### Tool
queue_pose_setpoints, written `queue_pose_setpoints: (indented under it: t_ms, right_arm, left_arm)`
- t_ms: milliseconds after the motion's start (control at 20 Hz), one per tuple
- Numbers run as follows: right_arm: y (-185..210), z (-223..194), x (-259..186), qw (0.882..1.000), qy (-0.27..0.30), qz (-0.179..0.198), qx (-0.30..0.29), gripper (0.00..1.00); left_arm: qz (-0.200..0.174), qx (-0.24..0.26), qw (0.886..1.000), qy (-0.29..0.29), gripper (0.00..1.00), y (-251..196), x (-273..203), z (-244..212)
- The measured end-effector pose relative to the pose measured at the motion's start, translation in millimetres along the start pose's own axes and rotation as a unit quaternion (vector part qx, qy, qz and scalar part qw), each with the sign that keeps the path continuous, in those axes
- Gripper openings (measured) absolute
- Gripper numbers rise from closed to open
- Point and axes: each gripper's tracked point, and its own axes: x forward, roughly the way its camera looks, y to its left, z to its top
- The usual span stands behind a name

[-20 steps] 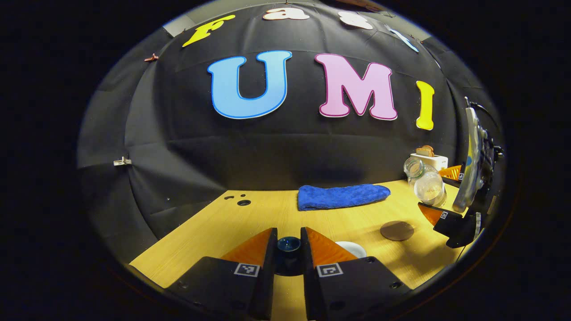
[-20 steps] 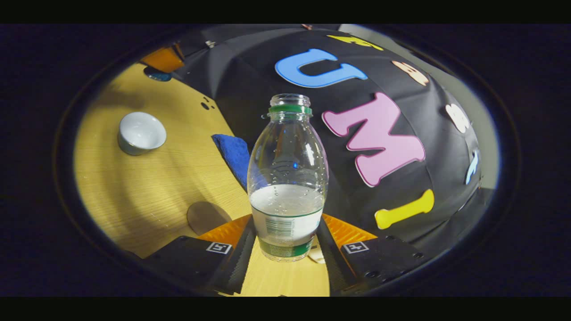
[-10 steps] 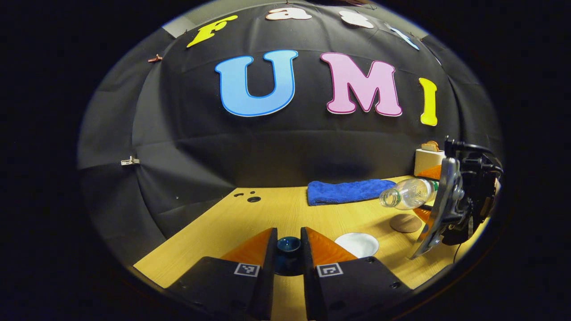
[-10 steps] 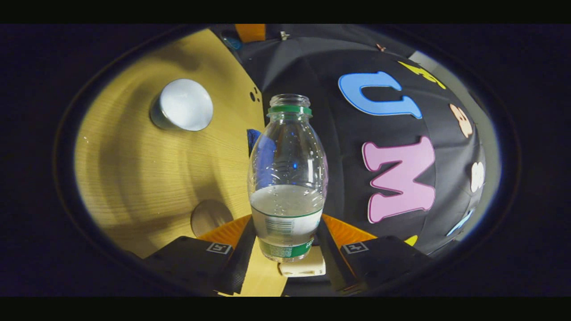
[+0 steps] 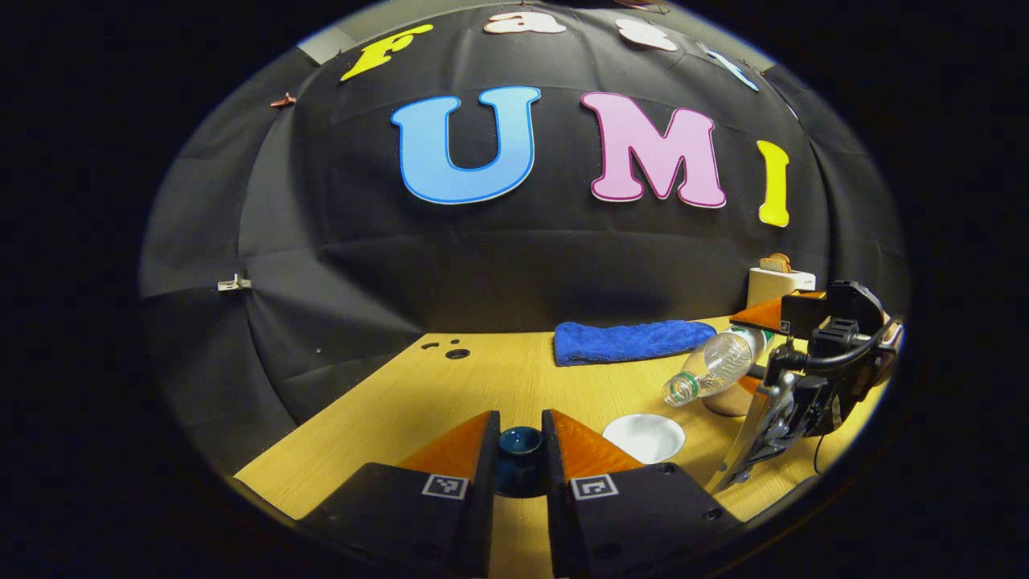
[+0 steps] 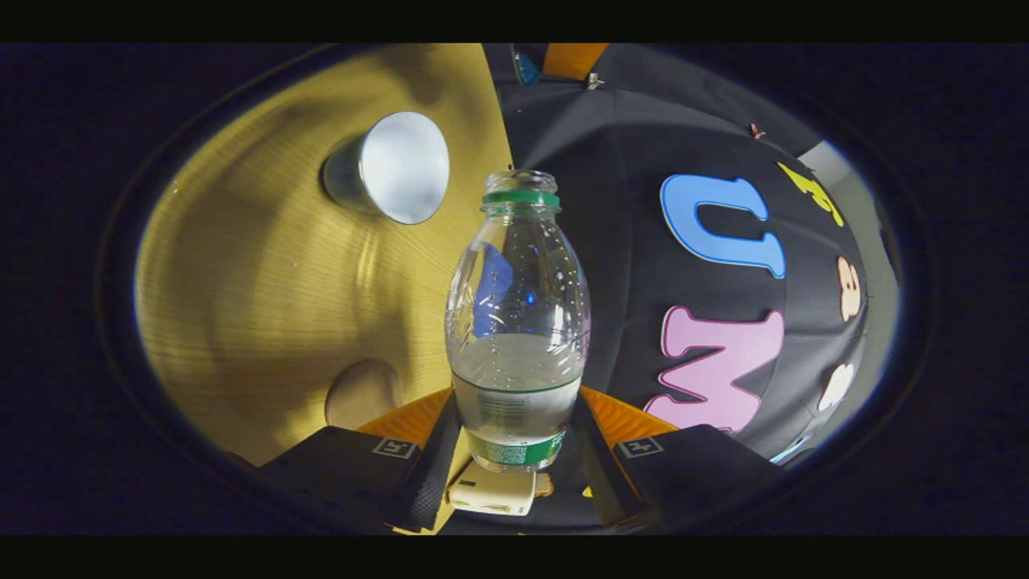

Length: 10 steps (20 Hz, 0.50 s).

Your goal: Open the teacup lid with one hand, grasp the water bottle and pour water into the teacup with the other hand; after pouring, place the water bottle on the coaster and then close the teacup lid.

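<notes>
Wooden table (image 5: 482, 386), right hand-held gripper (image 6: 514, 434) pinching water bottle (image 5: 711, 366) (tilted), mouth toward teacup (image 5: 643, 437)

From my remote station I saw a black cloth wall (image 5: 514, 265) closing the booth at twelve o'clock, creased and pinned by a small clip (image 5: 234, 283) at nine o'clock. A light wooden table (image 5: 450, 394) spread below it, with small dark holes (image 5: 457, 354) near its far edge. Lighting cast soft shadows across the wood grain.
</notes>
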Motion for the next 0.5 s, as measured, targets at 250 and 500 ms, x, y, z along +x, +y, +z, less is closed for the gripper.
queue_pose_setpoints:
  t_ms: [250,500]
  right_arm:
    - [-10,0,3,0.998,-0.012,-0.027,-0.058,0.75]
    - [-17,1,4,0.994,-0.022,-0.048,-0.095,0.75]
  left_arm:
    - [0.000,-0.002,1.000,0.003,0.32,0,0,-3]
    - [-0.001,-0.003,1.000,0.004,0.32,-2,-2,-4]
